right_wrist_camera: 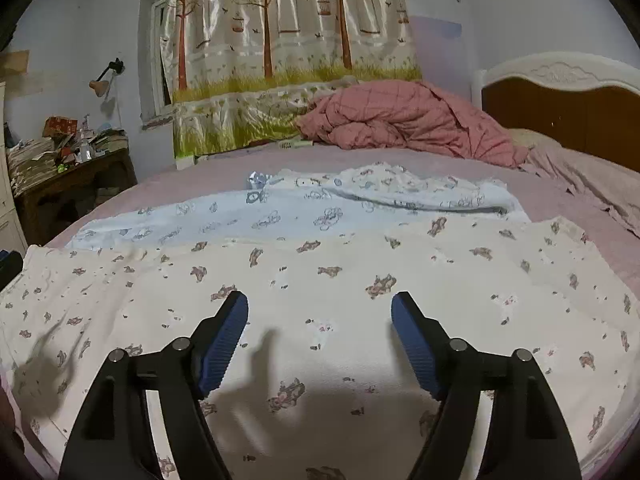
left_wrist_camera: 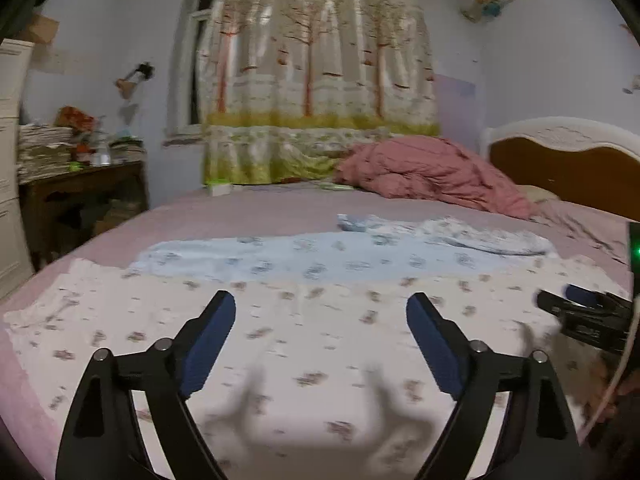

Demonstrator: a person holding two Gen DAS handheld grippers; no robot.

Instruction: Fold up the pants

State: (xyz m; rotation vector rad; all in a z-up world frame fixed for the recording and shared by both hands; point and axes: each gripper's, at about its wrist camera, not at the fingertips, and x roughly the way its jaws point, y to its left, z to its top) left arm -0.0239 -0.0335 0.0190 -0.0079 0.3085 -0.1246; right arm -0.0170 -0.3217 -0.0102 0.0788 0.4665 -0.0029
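White pants (left_wrist_camera: 320,344) (right_wrist_camera: 328,280) with small pinkish-brown prints lie spread flat across the near part of the bed. Over them my left gripper (left_wrist_camera: 320,308) hovers with its jaws wide apart and nothing between the blue pads. My right gripper (right_wrist_camera: 320,308) is likewise open above the cloth, empty. In the left wrist view the right gripper (left_wrist_camera: 580,308) shows at the right edge, just over the pants. Both grippers cast shadows on the fabric.
A pale blue printed garment (right_wrist_camera: 280,212) lies behind the pants. A rumpled pink quilt (right_wrist_camera: 408,120) sits further back by the headboard (right_wrist_camera: 560,96). A cluttered wooden table (right_wrist_camera: 72,176) stands left of the bed; a tree-print curtain (right_wrist_camera: 288,52) hangs behind.
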